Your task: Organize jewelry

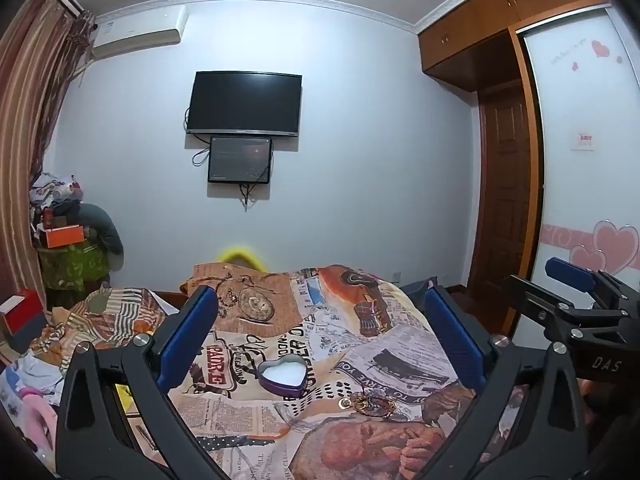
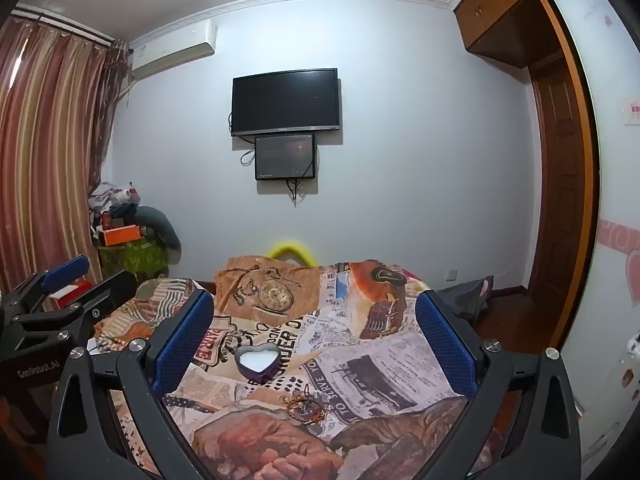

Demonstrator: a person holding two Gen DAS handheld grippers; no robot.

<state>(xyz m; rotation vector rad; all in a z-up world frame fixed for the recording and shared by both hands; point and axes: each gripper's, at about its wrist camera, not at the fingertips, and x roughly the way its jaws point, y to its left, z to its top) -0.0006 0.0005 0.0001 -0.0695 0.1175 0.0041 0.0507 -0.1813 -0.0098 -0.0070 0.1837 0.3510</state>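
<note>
Both grippers are hovering over the bed, pointing slightly down toward the far wall. Left gripper (image 1: 320,336) – jaws standing wide, nothing between the blue pads (image 1: 188,332). Right gripper (image 2: 316,336) – likewise spread wide and carrying nothing. The quilt (image 1: 360,344), printed with newspaper and guitar patterns, is covering the bed. On it the heart tin (image 1: 281,372) is sitting open, purple wall, white lining showing; in the left view it is lying just left of centre between the fingers. The jewelry (image 1: 366,402), a small tangle of gold and dark chains, is lying on the quilt near the tin, at about 4 o'clock from it, not touching it. In the right view the tin (image 2: 257,362) is sitting near the left pad, and the jewelry (image 2: 308,408) is again lying at 4 o'clock from it. The right gripper is showing at 3 o'clock in the left view. A TV (image 1: 245,103) is hanging on the wall at 12 o'clock.
</note>
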